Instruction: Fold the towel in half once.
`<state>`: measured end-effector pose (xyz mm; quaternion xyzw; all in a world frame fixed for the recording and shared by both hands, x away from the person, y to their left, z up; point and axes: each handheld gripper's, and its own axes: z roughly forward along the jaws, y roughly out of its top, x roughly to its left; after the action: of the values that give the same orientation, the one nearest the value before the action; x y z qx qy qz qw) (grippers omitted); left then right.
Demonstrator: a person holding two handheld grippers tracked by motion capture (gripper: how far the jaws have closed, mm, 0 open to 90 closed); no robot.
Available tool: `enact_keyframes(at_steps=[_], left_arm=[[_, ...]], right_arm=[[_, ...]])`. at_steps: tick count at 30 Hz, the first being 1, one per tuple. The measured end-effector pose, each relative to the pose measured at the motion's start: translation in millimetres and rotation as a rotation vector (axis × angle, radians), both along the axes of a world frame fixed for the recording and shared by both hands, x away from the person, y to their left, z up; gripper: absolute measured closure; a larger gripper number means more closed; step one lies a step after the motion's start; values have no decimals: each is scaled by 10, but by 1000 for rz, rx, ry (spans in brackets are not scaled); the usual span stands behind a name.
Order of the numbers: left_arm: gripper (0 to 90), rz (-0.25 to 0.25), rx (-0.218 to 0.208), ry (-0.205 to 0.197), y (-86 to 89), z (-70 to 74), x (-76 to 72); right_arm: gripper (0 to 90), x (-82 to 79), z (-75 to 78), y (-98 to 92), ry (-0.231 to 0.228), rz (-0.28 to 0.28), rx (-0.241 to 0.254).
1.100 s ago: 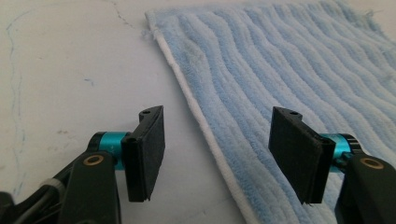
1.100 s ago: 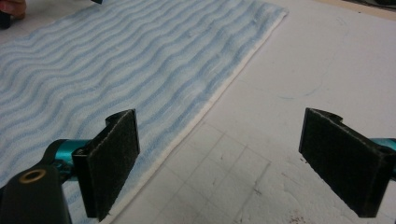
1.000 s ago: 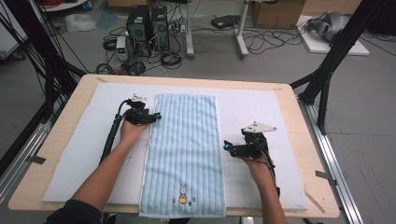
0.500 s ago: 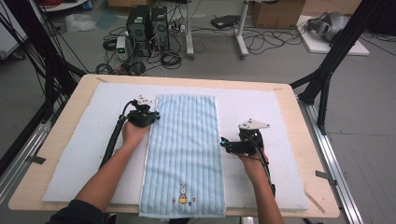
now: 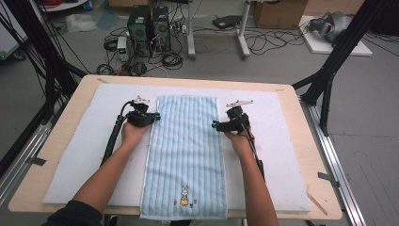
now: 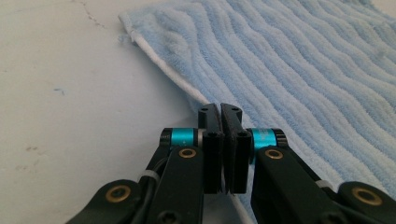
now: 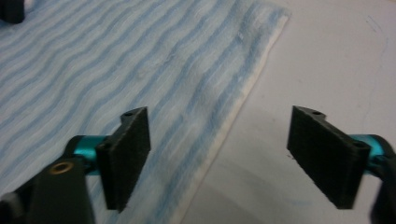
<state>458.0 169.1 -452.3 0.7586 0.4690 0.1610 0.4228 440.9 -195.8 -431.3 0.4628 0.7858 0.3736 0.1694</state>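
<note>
Moved up along towel (image 5: 186, 155) edge, right gripper (image 7: 219, 154) fingers agape, narrowing astride the hem, nothing pinched; left gripper (image 6: 223, 149) clamped on opposite hem; towel flat on worktop (image 5: 61, 141); second grip, lift outstanding.

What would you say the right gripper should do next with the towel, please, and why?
Probably close the right gripper on the towel's right edge. Its jaws have just been narrowing but stand apart, astride the white hem, with nothing pinched yet. The left gripper is already shut on the opposite edge, about level with it, so a matching grip would let both hands lift the towel off the white mat together.
</note>
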Motion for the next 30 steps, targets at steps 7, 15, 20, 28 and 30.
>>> enact_keyframes(at_steps=[7, 15, 20, 28, 30], left_arm=[[870, 1, -25, 14, 23, -4, 8], [871, 11, -40, 25, 35, -5, 17], [882, 74, -128, 42, 110, 0, 67], [883, 46, -170, 8, 93, 180, 108], [883, 34, -167, 19, 116, 188, 95]], right_arm=[[429, 239, -105, 151, 47, 5, -3], [846, 277, -120, 252, 23, 24, -34], [857, 300, -92, 261, -20, -6, -64], [856, 295, -28, 139, -43, -21, 11], [855, 282, 9, 114, -52, -17, 41]])
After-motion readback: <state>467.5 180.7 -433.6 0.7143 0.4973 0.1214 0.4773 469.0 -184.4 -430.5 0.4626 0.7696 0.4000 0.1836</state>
